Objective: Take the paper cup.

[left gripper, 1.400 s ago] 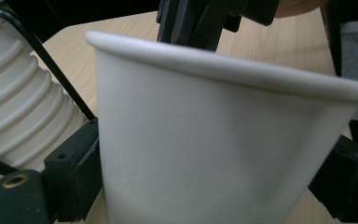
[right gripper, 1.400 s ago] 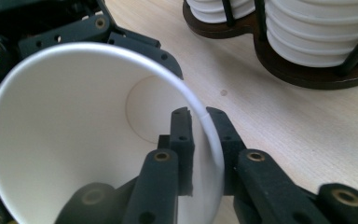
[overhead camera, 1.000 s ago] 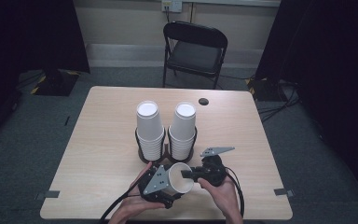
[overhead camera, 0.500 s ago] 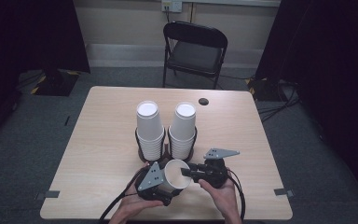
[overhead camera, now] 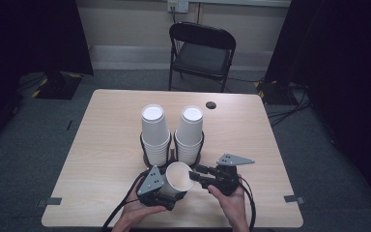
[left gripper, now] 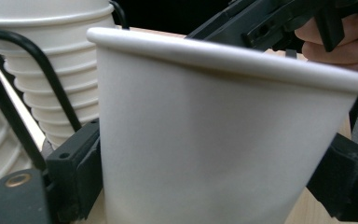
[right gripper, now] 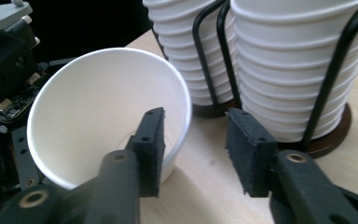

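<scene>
So the bench [overhead camera: 101, 145] carries two black wire holders near its middle, each packed with a tall stack of upturned white cups: the left stack [overhead camera: 154, 130] and the right stack [overhead camera: 190, 130], standing just beside each other. Nearer my edge of the bench, in front of those stacks, sits the single loose paper cup [overhead camera: 178, 179], tipped so its mouth faces my right side. My left claw [overhead camera: 166, 191] is clamped on that cup's wall; in the left gripper view the pads press its sides [left gripper: 214, 140]. My right claw [right gripper: 193, 149] has just been opening, and its jaws now stand apart: one pad sits inside the cup's mouth [right gripper: 98, 112] and the other outside, over bare bench, with the rim between them but, as far as I can tell, no longer pinched. I judge the step to be separating or handing over one cup pulled from a stack. Next I should draw the right claw back clear of the rim without dragging it, while the left keeps its hold steady.
</scene>
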